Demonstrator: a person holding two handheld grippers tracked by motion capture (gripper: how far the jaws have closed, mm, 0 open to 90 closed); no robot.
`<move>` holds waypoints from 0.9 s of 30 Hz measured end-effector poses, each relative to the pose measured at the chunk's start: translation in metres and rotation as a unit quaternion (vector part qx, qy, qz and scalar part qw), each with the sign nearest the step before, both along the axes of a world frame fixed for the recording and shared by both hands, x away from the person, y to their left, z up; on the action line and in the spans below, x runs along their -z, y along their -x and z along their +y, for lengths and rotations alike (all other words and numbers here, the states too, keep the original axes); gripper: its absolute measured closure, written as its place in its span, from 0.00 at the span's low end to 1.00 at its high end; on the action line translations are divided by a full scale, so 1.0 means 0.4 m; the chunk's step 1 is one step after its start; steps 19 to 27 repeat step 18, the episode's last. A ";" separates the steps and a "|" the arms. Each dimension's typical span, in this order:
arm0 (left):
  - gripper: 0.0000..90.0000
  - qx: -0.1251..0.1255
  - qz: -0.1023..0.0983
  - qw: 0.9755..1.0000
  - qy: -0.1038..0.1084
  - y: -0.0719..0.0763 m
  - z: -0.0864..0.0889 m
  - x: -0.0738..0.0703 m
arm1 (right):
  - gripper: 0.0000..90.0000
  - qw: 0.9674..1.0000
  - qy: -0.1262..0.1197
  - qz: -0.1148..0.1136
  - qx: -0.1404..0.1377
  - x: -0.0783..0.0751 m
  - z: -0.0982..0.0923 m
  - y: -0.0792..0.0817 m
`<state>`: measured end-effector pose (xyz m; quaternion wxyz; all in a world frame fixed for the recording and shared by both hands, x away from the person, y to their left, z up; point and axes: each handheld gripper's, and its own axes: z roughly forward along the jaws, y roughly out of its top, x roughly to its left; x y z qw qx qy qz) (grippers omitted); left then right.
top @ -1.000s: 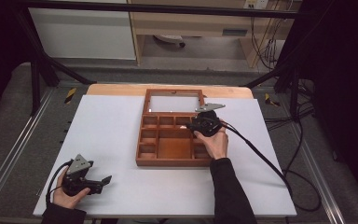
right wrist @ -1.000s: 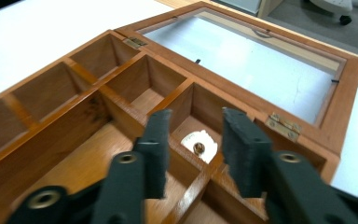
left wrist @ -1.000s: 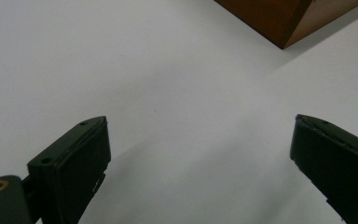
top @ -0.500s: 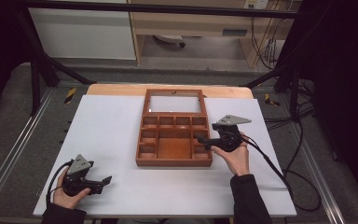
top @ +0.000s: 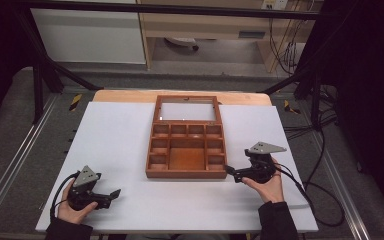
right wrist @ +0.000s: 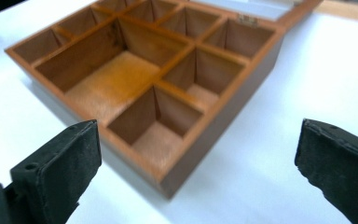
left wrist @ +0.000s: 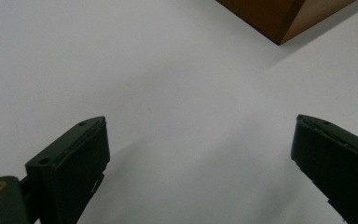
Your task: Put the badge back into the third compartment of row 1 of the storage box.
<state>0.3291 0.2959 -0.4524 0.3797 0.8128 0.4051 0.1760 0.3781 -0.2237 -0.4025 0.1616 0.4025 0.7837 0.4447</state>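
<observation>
High view: your right tool has pulled back from over the wooden box since 1 s ago, and sits lower than 0.5 s ago. It's now on the white worktop just beside the box's near right corner, tips pointing at it, your right hand behind it. Your left tool hasn't moved, near the worktop's near left corner w/ your left hand on it, well apart from the box. Jaw state can't be read from up here. The box sits mid-worktop, its lid laid open toward the far edge. Count: 1 box, 2 tools, 1 large centre compartment w/ small ones along the far side and both flanks; exact no. of small ones is hard to tell. No readable writing or brand anywhere.

Left gripper view: your left tool has its jaws wide apart, nothing between them but bare worktop. One box corner shows at top right, well clear of the tips.

Right gripper view: your right tool also has its jaws spread wide, holding nothing. The box lies just ahead, its near corner between the two tips but not touching. All compartments seen look empty; a small metal hinge shows at the far wall.
</observation>
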 end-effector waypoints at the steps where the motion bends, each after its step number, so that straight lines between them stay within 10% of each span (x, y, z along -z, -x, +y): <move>1: 0.04 0.000 0.000 1.000 0.000 0.000 0.000 0.000 | 0.01 1.000 0.001 0.003 -0.002 0.008 -0.007 0.006; 27: 0.04 0.011 0.012 1.000 -0.012 -0.001 -0.011 0.006 | 0.01 0.999 0.028 0.020 -0.015 0.096 -0.096 0.072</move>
